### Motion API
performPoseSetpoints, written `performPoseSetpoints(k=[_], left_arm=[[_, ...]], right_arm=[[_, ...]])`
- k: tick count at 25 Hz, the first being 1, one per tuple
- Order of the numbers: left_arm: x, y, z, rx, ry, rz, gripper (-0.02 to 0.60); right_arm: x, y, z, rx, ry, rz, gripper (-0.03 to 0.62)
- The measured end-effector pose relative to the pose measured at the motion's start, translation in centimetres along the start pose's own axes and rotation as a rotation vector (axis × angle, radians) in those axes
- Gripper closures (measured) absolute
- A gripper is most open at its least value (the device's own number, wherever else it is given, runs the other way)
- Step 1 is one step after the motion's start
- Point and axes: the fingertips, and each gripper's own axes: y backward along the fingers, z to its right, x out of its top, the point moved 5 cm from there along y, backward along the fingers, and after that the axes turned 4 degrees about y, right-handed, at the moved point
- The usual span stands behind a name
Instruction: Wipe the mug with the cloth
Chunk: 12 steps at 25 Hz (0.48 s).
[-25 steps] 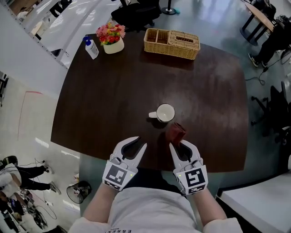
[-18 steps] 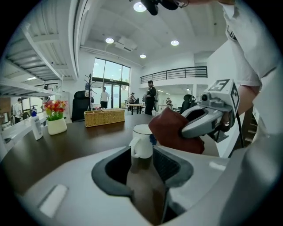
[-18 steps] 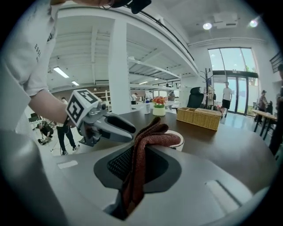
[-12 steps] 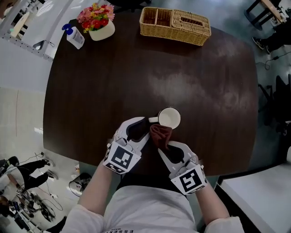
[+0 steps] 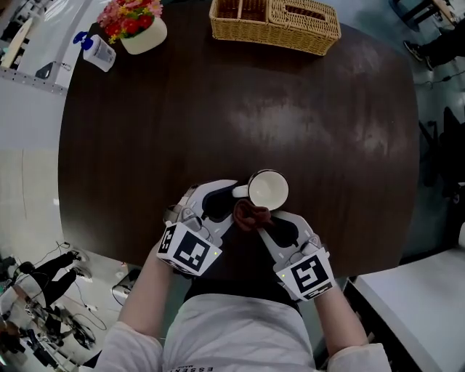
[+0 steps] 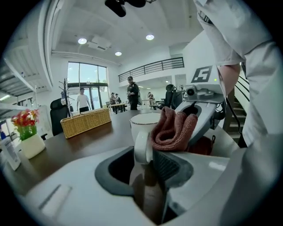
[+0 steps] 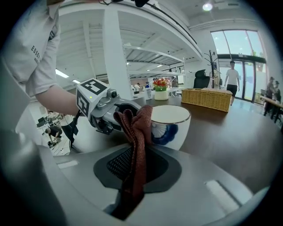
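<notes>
A white mug (image 5: 267, 190) with a blue pattern stands upright on the dark round table (image 5: 218, 109), near its front edge. My left gripper (image 5: 227, 200) is shut on the mug's handle (image 6: 142, 148), which sits pinched between its jaws in the left gripper view. My right gripper (image 5: 273, 219) is shut on a reddish-brown cloth (image 5: 251, 215). The cloth (image 7: 136, 132) bunches up from the jaws and presses against the mug's near side (image 7: 170, 128). In the left gripper view the cloth (image 6: 174, 129) rests against the mug just right of the handle.
A wicker basket (image 5: 276, 22) stands at the table's far edge. A flower pot (image 5: 134, 25) and a pump bottle (image 5: 94, 51) stand at the far left. The table's front rim runs just under both grippers. People stand far off in the background.
Both grippers moved forward to the mug. The left one shut on the handle. The right one carried the cloth left, up against the mug's side.
</notes>
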Motion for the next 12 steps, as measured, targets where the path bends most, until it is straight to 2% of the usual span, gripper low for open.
performPoseSetpoints(k=[5,12], left_arm=[[0.2,0.0,-0.5,-0.021,-0.012,0.000,0.453],[1.1,0.5,-1.0,-0.023,0.053,0.056,0.456]], right_arm=[[-1.0,0.0,0.7,-0.027,-0.046,-0.034,0.514],[-3.5,2.1,3.2,-0.120,-0.145,-0.084,0.514]])
